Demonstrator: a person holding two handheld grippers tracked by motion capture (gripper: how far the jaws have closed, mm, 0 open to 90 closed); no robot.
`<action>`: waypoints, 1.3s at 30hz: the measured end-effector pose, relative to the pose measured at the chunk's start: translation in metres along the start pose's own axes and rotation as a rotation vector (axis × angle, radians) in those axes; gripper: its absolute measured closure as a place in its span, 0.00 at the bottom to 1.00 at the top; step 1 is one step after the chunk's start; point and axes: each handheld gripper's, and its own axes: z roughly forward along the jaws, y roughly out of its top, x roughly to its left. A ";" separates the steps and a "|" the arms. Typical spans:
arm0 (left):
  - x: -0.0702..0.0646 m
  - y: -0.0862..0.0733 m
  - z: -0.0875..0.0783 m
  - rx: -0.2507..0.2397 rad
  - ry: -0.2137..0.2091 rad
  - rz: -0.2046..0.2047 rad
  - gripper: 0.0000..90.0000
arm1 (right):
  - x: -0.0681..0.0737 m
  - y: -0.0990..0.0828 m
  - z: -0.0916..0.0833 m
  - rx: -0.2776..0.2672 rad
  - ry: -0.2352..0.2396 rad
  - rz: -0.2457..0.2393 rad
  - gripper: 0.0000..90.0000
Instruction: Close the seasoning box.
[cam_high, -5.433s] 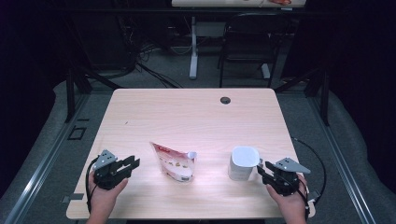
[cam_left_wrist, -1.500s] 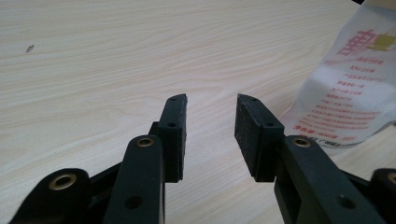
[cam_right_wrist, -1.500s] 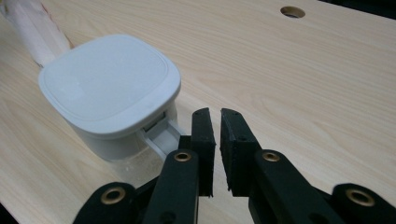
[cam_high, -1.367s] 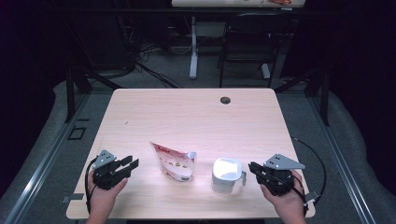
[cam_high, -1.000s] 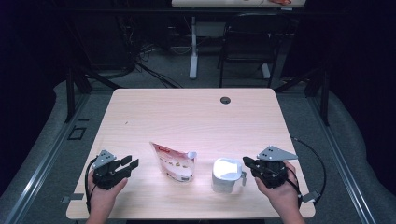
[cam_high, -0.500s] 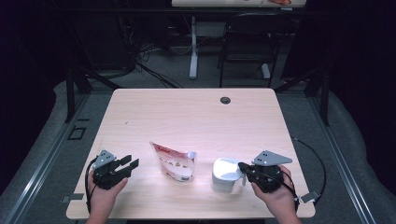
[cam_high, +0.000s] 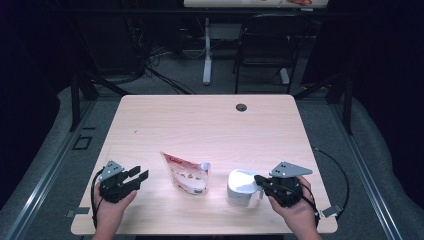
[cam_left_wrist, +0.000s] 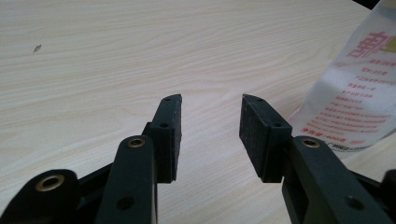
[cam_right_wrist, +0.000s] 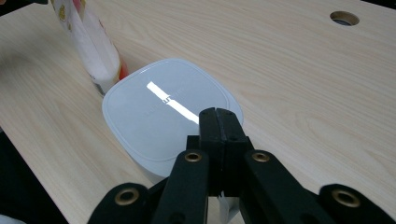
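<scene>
The white tub (cam_high: 243, 187) stands on the tabletop (cam_high: 210, 125) at 3 o'clock of the pouch (cam_high: 187, 172); rigid, smooth and probably light, it could skid or tip under a push. The right gripper (cam_high: 260, 180) has its jaws clenched together at the tub's near rim, perhaps pinching a lid tab, which looks the best hold. The left gripper (cam_high: 141, 174) has its jaws released, having just widened on nothing.

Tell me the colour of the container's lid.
White and glossy, with a bright glare streak across the lid. The right gripper view shows it best.
</scene>
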 end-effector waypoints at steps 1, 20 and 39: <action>0.000 0.000 0.000 -0.001 0.000 0.000 0.66 | 0.000 0.000 0.000 0.001 0.000 -0.001 1.00; 0.000 0.001 -0.001 0.003 0.001 -0.001 0.66 | -0.002 -0.004 -0.001 -0.016 0.007 0.018 1.00; 0.000 0.001 -0.001 -0.003 0.001 -0.001 0.66 | -0.005 -0.008 -0.002 -0.035 0.019 0.048 1.00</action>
